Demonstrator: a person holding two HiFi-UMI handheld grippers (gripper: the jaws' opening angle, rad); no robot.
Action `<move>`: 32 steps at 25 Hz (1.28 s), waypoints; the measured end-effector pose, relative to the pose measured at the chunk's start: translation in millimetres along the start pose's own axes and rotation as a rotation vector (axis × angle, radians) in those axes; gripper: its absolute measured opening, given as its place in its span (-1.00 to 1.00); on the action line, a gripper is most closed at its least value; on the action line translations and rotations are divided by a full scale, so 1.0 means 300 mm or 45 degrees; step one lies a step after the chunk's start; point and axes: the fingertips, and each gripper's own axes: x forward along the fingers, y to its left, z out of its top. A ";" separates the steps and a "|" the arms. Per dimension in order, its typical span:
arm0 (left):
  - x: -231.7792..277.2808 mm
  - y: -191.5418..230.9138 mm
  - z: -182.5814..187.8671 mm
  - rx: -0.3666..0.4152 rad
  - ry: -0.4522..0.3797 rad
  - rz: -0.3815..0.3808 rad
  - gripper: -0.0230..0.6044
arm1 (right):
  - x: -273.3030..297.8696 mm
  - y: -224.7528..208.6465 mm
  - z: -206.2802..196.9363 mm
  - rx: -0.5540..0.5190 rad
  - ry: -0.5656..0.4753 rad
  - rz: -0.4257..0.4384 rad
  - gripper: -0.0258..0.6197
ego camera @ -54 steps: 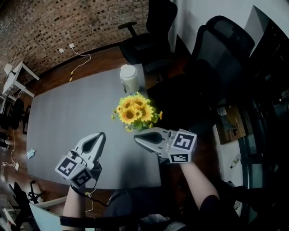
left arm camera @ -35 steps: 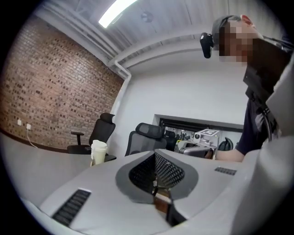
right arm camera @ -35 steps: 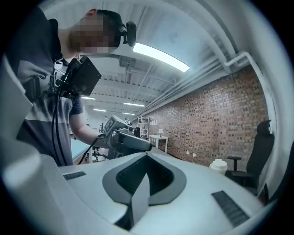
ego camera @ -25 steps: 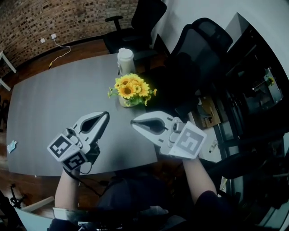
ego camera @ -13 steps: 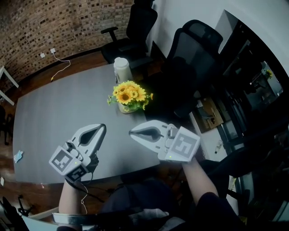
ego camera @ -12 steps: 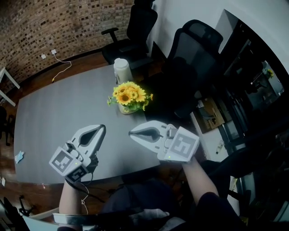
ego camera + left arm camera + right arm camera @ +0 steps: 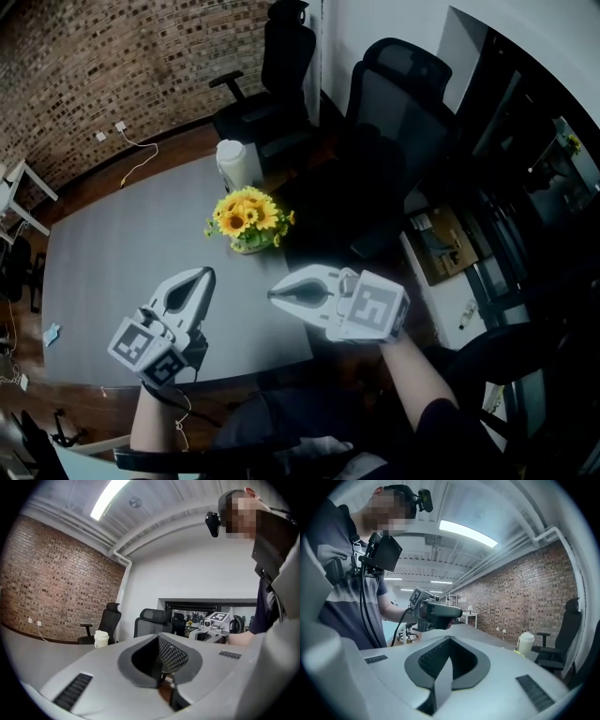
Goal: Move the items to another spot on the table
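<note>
A bunch of yellow sunflowers [image 7: 246, 217] stands near the right end of the grey table [image 7: 122, 253]. A white lidded cup [image 7: 237, 166] stands just behind it. The cup also shows in the left gripper view [image 7: 101, 639] and the right gripper view [image 7: 525, 644]. My left gripper [image 7: 208, 274] hovers over the table's front part, shut and empty, left of and nearer than the flowers. My right gripper [image 7: 272, 295] hovers near the table's front right corner, shut with nothing in it. The two grippers point towards each other's side and each sees the other: right gripper [image 7: 213, 623], left gripper [image 7: 436, 611].
Black office chairs [image 7: 281, 56] [image 7: 398, 103] stand behind and to the right of the table. A small pale blue scrap [image 7: 52, 333] lies at the table's left front edge. A white desk [image 7: 19, 187] and a floor cable [image 7: 131, 150] are far left, by the brick wall.
The head view has swung, so the table, flowers and cup sit further left and lower. Both grippers have shifted a little over the table's front and stay shut and empty.
</note>
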 end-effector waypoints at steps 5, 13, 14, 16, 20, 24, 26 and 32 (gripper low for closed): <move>0.028 -0.031 -0.004 -0.039 -0.006 0.032 -0.85 | -0.048 -0.014 -0.018 -0.002 -0.007 0.050 -0.99; 0.041 -0.061 -0.021 -0.033 -0.022 0.075 -0.85 | -0.070 -0.003 -0.010 0.032 -0.047 0.188 -0.99; 0.042 -0.067 -0.009 -0.047 -0.036 0.071 -0.85 | -0.071 -0.006 -0.002 0.040 -0.060 0.200 -0.99; 0.051 -0.091 0.014 -0.099 -0.066 0.038 -0.85 | -0.069 -0.004 0.027 0.072 -0.099 0.239 -0.99; 0.093 -0.186 0.032 -0.231 -0.109 -0.088 -0.85 | -0.051 0.126 0.100 0.158 -0.113 0.482 -0.99; 0.126 -0.292 -0.023 -0.258 -0.026 -0.183 -0.85 | -0.003 0.255 0.054 0.114 -0.004 0.657 -0.99; 0.131 -0.344 -0.076 -0.283 0.044 -0.235 -0.85 | 0.015 0.295 0.013 0.124 0.062 0.699 -0.99; 0.123 -0.401 -0.145 -0.368 0.109 -0.278 -0.84 | 0.029 0.356 -0.025 0.291 0.090 0.773 -1.00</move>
